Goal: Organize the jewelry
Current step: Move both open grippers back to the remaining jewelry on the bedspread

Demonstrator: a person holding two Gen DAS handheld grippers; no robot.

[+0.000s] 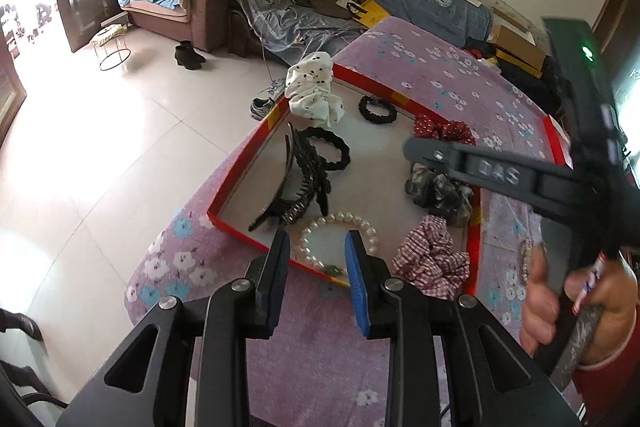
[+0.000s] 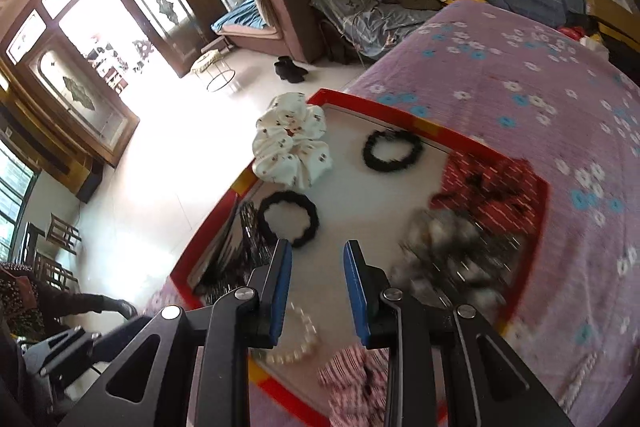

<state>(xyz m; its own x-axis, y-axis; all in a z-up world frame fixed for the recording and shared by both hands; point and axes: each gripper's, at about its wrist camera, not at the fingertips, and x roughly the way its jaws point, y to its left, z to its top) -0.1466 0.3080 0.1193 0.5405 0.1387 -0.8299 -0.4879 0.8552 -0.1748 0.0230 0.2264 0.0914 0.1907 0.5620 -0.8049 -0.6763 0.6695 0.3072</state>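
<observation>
Left gripper point(image 1: 318, 259) angled steeply down over the near edge of the red-rimmed tray point(image 1: 240, 167), fingers apart and empty, the pearl bracelet point(image 1: 340, 227) lying free below them. Right gripper point(image 2: 316, 267) likewise tilted down, fingers apart, holding nothing; a hand point(image 1: 580, 303) grips its handle. The tray rests on a floral purple-covered table point(image 1: 460, 75) and holds round glossy pearls, ruffled fabric scrunchies point(image 1: 312, 89), and toothed black hair combs point(image 1: 304, 183).

Black tongs point(image 1: 318, 259) with blue pads point(image 1: 357, 279), silver screws; a red sleeve point(image 1: 608, 383) at the hand point(image 1: 576, 307).
</observation>
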